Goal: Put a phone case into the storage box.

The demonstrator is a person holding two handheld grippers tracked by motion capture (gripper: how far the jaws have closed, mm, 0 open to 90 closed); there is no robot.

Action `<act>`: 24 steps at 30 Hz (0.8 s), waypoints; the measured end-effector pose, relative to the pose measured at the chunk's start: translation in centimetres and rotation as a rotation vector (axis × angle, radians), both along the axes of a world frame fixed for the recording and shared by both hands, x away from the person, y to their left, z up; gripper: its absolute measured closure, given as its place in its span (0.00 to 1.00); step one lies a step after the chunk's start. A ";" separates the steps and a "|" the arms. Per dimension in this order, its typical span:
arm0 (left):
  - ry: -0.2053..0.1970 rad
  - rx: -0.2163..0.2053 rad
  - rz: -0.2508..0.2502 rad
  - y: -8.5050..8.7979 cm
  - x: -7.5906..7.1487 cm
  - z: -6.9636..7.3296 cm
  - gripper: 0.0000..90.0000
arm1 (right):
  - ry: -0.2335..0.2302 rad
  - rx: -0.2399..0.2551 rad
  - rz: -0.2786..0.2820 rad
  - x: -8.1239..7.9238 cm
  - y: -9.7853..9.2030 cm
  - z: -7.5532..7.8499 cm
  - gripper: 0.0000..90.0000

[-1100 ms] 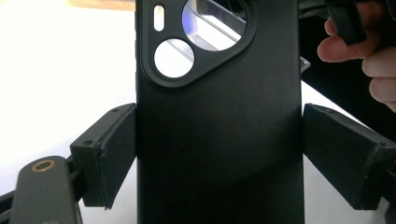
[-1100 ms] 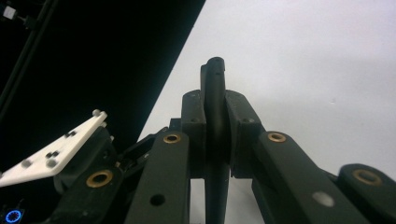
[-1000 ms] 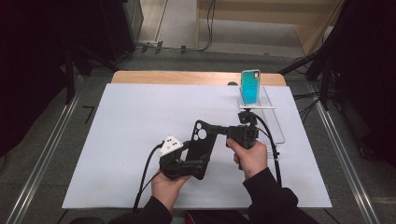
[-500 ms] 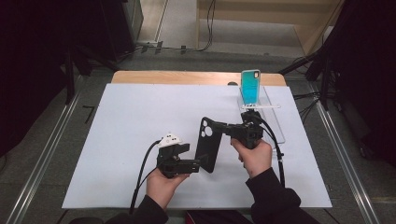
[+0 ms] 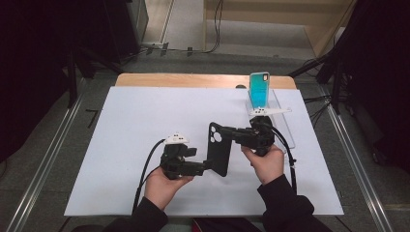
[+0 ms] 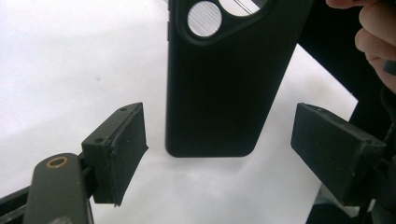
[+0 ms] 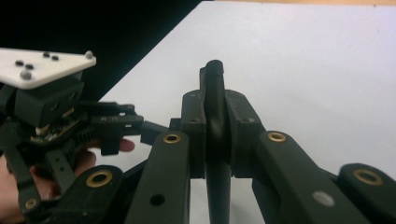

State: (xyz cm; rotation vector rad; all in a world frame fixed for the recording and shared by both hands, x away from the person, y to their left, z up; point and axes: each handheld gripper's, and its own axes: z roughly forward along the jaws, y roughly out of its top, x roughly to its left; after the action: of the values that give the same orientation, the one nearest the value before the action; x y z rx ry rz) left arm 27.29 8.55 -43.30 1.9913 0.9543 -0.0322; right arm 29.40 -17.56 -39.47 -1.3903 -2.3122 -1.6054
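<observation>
A black phone case [image 5: 218,150] with a camera cut-out hangs above the white sheet [image 5: 145,116]. My right gripper [image 5: 231,134] is shut on its upper edge. In the right gripper view both pads clamp the thin case [image 7: 214,74] edge-on at the right gripper [image 7: 215,126]. My left gripper [image 5: 205,168] is open at the case's lower end. In the left gripper view the case [image 6: 219,70] stands between the pads [image 6: 126,149] of the left gripper [image 6: 219,121] with a gap on each side. These jaws have just been closing a little.
A teal phone [image 5: 259,90] leans upright in a clear stand [image 5: 278,108] at the back right of the sheet. The wooden table edge [image 5: 193,79] runs along the back. Metal rails and dark floor flank the table, and cables trail from both grippers.
The case has shifted to the right and stands more upright in the right gripper. The left gripper has drawn back to the left, off the case.
</observation>
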 end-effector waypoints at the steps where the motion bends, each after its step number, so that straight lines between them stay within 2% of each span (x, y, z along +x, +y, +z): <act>1: 0.000 0.002 -0.003 0.1 0.1 0.1 0.20 | -0.014 -0.002 0.011 0.0 0.0 0.1 0.86; 6: 0.007 -0.010 -0.027 0.8 0.6 0.7 0.20 | -0.065 -0.009 0.066 -0.2 -0.2 0.4 0.86; 9: -0.017 0.012 -0.032 1.2 0.9 1.1 0.20 | -0.077 -0.002 0.090 -0.2 -0.4 0.5 0.86; 12: -0.037 -0.001 -0.052 1.7 1.0 1.5 0.28 | -0.088 0.009 0.110 -0.2 -0.7 0.5 0.86; 14: -0.047 0.008 -0.060 1.9 1.0 1.7 0.28 | -0.093 0.006 0.123 -0.2 -0.7 0.5 0.86; 18: -0.032 0.006 -0.084 2.2 1.3 1.8 0.28 | -0.111 -0.004 0.164 -0.2 -0.8 0.6 0.86; 21: -0.016 -0.018 -0.105 2.4 1.6 1.8 0.28 | -0.132 -0.002 0.205 -0.3 -0.6 0.6 0.86; 24: -0.031 -0.012 -0.121 2.6 1.7 1.9 0.28 | -0.144 -0.003 0.239 -0.4 -0.5 0.7 0.86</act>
State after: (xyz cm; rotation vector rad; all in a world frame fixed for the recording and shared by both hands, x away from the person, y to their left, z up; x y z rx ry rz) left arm 28.96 11.12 -41.39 2.0310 0.8112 -0.0744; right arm 29.00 -18.08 -38.72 -0.9812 -2.4462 -1.6784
